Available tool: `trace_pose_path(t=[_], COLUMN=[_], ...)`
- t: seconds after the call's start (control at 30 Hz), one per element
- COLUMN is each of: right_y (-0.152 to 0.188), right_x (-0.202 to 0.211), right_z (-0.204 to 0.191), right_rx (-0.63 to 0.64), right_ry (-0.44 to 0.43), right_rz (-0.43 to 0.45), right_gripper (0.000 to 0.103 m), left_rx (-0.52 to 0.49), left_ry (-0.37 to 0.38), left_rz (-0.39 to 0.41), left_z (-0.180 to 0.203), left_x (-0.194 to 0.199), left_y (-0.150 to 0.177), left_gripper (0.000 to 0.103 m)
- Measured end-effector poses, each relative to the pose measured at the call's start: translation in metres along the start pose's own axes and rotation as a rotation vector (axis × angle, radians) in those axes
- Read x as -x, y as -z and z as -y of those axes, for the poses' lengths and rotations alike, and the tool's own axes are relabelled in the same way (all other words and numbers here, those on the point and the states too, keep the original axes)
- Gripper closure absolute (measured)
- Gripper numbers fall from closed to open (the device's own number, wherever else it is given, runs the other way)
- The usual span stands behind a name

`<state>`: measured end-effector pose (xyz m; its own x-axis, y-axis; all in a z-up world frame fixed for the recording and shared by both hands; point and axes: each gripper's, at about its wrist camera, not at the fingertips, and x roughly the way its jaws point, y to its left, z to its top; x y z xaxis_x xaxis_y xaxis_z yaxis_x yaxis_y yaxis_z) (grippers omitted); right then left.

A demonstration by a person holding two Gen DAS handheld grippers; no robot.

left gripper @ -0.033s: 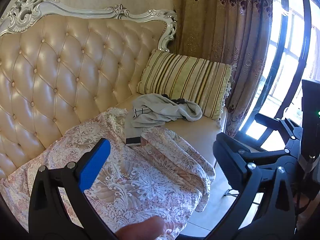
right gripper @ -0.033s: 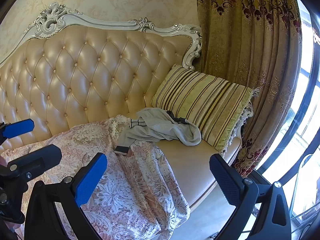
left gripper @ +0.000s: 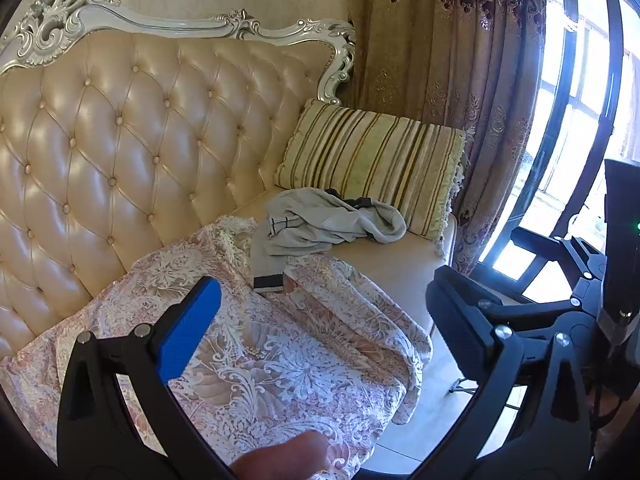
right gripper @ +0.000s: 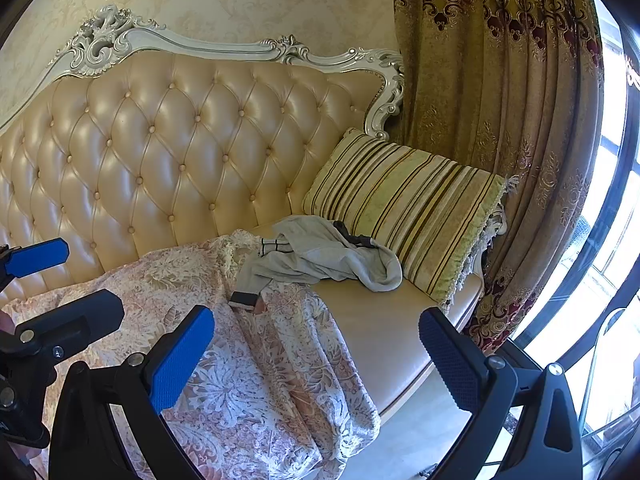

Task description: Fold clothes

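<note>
A grey garment (left gripper: pixel 320 222) is seen crumpled on the seat of a sofa (left gripper: pixel 132 152), in the centre of the frame in both views, and no change from the earlier pictures can be made out: garment and claws are placed as before. Its bulk is heaped against the lower edge of a striped cushion (left gripper: pixel 372 164), while one long part, ended by a dark ribbed cuff (left gripper: pixel 269 283), is stretched down and to the lower left. The long axis is thus run from the cushion at upper right to the cuff at lower left. The cuff is laid on a lace-patterned throw (left gripper: pixel 280 360), which is spread over the seat and hung over its front edge. No brand, label or writing can be read on anything.

The left claw (left gripper: pixel 324 328) is held wide apart above the throw, nothing being gripped. The right claw (right gripper: pixel 316 352) is likewise spread wide and empty, well apart from the garment. In the right wrist view the left claw is also seen at the left edge. A patterned curtain (left gripper: pixel 448 60) is hung at the upper right, beside a bright window (left gripper: pixel 584 120).
</note>
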<state>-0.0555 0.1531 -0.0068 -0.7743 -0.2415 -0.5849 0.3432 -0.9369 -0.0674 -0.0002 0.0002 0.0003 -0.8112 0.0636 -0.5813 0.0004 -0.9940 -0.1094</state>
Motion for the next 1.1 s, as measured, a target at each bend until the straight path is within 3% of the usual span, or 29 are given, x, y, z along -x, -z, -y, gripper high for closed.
trace_pose_path(t=[1.1], right_y=[0.0033], right_x=[-0.0029], right_z=[0.0004], right_rx=[0.004], right_ry=[0.005], right_rz=[-0.02], right_gripper=[0.0], left_rx=[-0.007], left_ry=[-0.012], left_rz=[-0.022], left_z=[0.0029], left_x=[-0.0025], left_y=[0.0046], left_gripper=[0.0])
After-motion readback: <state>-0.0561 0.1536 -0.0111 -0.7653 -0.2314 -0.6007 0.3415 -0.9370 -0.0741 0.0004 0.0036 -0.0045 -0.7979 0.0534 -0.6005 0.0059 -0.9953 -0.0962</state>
